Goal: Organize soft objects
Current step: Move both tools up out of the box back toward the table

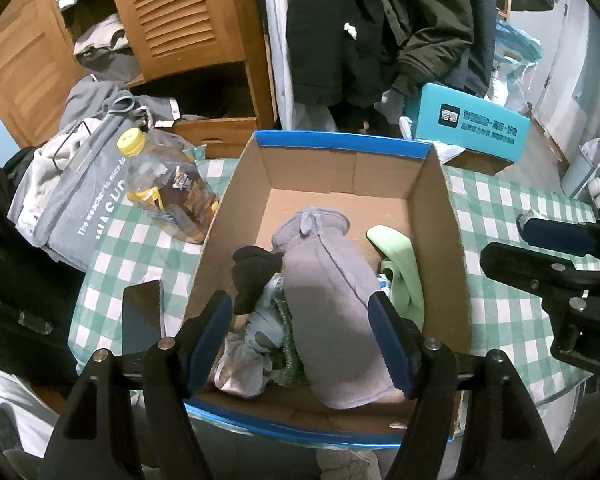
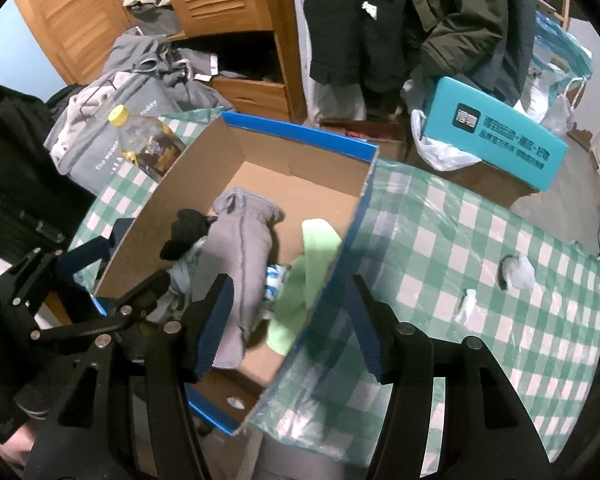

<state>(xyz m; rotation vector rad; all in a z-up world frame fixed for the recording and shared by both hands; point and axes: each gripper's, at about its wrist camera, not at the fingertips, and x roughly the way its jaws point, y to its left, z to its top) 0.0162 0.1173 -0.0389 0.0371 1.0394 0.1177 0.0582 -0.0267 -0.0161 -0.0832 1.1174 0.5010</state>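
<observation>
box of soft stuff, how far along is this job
Done: a grey garment, black sock and green cloth lie in the cardboard box. In hand: nothing; the left gripper and right gripper are open and empty. Left: grey clothes piled beside the bottle.

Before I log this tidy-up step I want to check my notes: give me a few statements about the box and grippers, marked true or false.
1. The grey garment lies inside the cardboard box. True.
2. The left gripper is clamped on the garment. False: its jaws are open.
3. The yellow-capped bottle lies outside the box. True.
4. The light green cloth lies on the tablecloth. False: it is in the box.
</observation>
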